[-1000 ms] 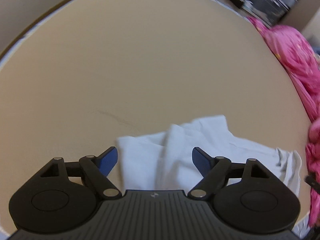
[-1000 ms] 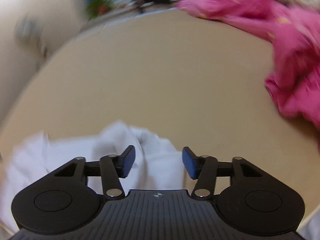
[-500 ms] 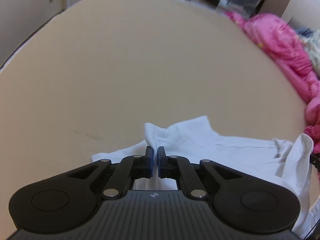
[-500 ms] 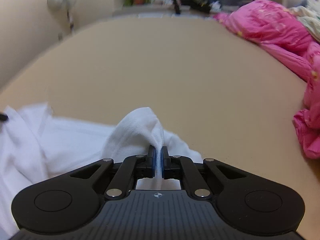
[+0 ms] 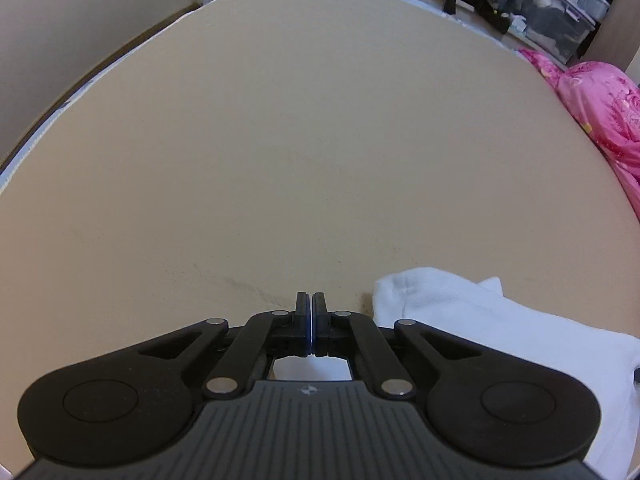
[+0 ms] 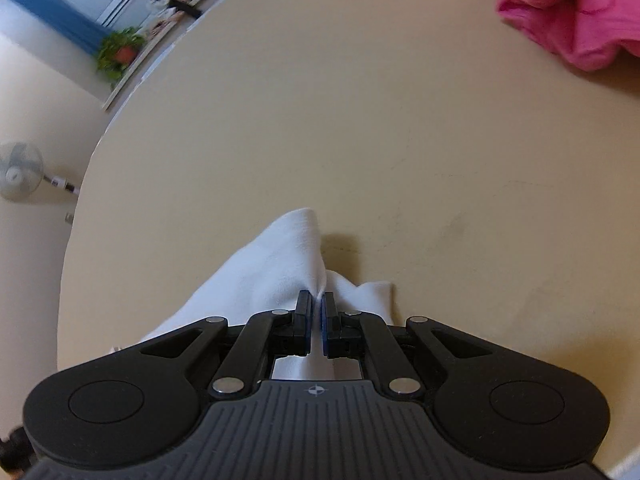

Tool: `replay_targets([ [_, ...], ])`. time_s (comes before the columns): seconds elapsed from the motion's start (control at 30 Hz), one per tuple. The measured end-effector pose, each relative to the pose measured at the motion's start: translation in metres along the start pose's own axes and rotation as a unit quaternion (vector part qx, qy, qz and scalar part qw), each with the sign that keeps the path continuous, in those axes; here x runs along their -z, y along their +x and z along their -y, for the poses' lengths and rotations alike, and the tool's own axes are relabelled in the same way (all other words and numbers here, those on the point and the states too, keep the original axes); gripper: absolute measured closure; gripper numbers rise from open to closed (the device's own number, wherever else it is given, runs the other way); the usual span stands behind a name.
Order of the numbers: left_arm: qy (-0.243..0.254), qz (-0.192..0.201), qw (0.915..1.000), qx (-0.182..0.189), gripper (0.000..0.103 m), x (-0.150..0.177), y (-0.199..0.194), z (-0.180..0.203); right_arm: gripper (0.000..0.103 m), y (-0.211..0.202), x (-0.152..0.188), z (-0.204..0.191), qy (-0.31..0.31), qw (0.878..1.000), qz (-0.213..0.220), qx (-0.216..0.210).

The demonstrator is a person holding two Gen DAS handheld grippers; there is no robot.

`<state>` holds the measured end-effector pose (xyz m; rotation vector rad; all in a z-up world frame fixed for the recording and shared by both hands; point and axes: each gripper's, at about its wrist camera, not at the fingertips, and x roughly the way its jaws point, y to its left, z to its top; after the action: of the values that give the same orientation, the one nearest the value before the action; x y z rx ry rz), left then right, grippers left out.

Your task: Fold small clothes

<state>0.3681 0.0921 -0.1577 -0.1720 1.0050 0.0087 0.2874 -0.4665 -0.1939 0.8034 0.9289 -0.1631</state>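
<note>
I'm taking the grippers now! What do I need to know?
Left gripper: shut, no cloth seen at its tips; the white garment lies just to its right.
Right gripper: jaws have just been closing and now pinch a fold of the white garment.
Done: no neat fold yet; it lies rumpled on the beige surface.
Left: spread it flat, then fold.

Pink quilt (image 5: 600, 120), fan (image 6: 18, 176), potted plant (image 6: 120, 50), storage bin (image 5: 552, 20)
</note>
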Motion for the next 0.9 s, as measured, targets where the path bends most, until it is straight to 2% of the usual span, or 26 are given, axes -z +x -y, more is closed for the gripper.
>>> replay_targets([
  [0.03,-0.005,0.002,1.0,0.007,0.101,0.001,-0.002,-0.003,0.094,-0.001,0.001,-0.002,-0.009,1.0,0.008,-0.003],
  [0.1,-0.02,-0.007,0.999,0.039,0.09,0.003,-0.006,-0.01,0.091,-0.004,0.001,-0.004,-0.026,0.999,0.02,-0.01],
  [0.17,-0.027,-0.014,0.9973,0.067,0.062,0.008,-0.007,-0.014,0.087,-0.007,0.001,-0.001,-0.035,0.999,0.025,-0.018],
  [0.27,-0.013,-0.01,0.9968,0.079,0.042,0.009,-0.002,-0.009,0.08,-0.01,0.0,0.006,-0.026,0.999,0.027,-0.03],
  [0.33,-0.014,-0.015,0.9965,0.08,0.034,0.005,0.006,-0.002,0.064,-0.012,0.001,0.016,-0.014,0.999,0.026,-0.032],
  [0.4,-0.011,-0.026,0.9964,0.08,0.031,0.004,0.02,0.015,0.063,-0.012,0.004,0.016,-0.008,0.999,0.026,-0.039],
  [0.47,-0.001,-0.034,0.9966,0.075,0.031,0.0,0.032,0.025,0.062,-0.012,0.005,0.018,-0.009,0.999,0.019,-0.042],
  [0.5,0.004,-0.03,0.9972,0.069,0.035,-0.001,0.036,0.029,0.062,-0.012,0.007,0.017,-0.013,0.999,0.019,-0.042],
  [0.53,0.012,-0.021,0.9976,0.065,0.072,-0.001,0.038,0.035,0.063,-0.012,0.009,0.015,-0.02,0.999,0.019,-0.041],
  [0.57,0.023,-0.025,0.9969,0.072,0.094,0.0,0.037,0.041,0.069,-0.013,0.012,0.012,-0.031,0.999,0.02,-0.035],
  [0.6,0.021,-0.024,0.9971,0.07,0.094,0.0,0.035,0.045,0.095,-0.014,0.015,0.008,-0.05,0.998,0.022,-0.026],
  [0.67,0.021,0.023,0.9974,0.065,0.095,0.0,0.013,0.049,0.097,-0.021,0.018,0.0,-0.072,0.997,0.035,-0.019],
  [0.77,-0.012,0.057,0.9949,0.082,0.095,0.0,-0.018,0.026,0.098,-0.04,0.013,-0.004,-0.071,0.994,0.051,-0.058],
  [0.83,-0.013,0.041,0.9976,0.054,0.094,-0.003,-0.008,0.018,0.098,-0.044,0.008,-0.006,-0.072,0.994,0.057,-0.063],
  [0.9,-0.02,-0.001,0.9992,0.033,0.092,-0.005,0.018,0.015,0.098,-0.032,0.003,-0.004,-0.059,0.996,0.048,-0.038],
])
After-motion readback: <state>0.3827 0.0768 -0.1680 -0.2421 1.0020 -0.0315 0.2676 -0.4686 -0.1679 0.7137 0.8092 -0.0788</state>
